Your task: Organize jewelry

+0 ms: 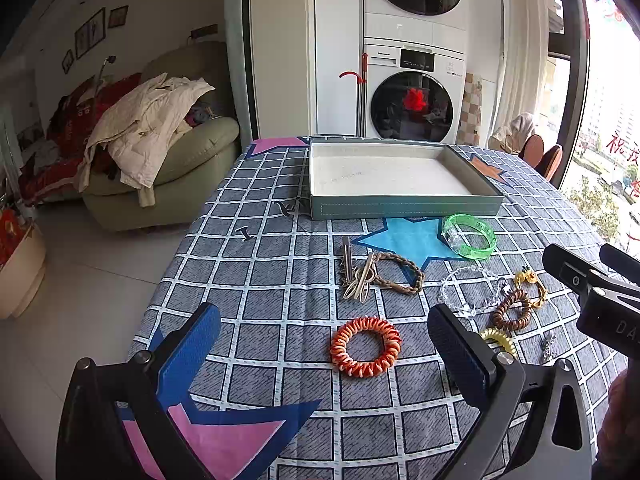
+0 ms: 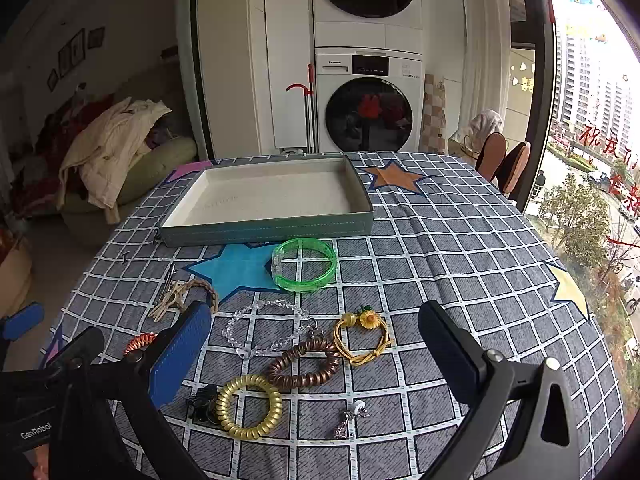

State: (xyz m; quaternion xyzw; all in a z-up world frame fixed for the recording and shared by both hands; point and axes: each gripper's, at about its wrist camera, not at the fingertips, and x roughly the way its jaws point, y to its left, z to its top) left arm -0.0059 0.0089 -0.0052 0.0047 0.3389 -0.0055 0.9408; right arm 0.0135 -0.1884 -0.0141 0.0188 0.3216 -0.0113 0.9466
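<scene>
Both tongs, left (image 1: 324,344) and right (image 2: 316,344), hang open and empty above the desk (image 2: 460,248). The brown coil (image 2: 304,364) touches the yellow cord bracelet (image 2: 362,338). Lifting one may drag its neighbour short of the tray (image 2: 276,228).

A tray (image 2: 260,226) is set at the far side of the worktop (image 2: 460,264). A bangle (image 2: 304,265) is placed just near of it. Left of the bangle, hair clips (image 2: 168,300) are laid against a braided bracelet (image 2: 206,290). Coil hair ties (image 2: 248,406) are spread nearer, right of centre.
</scene>
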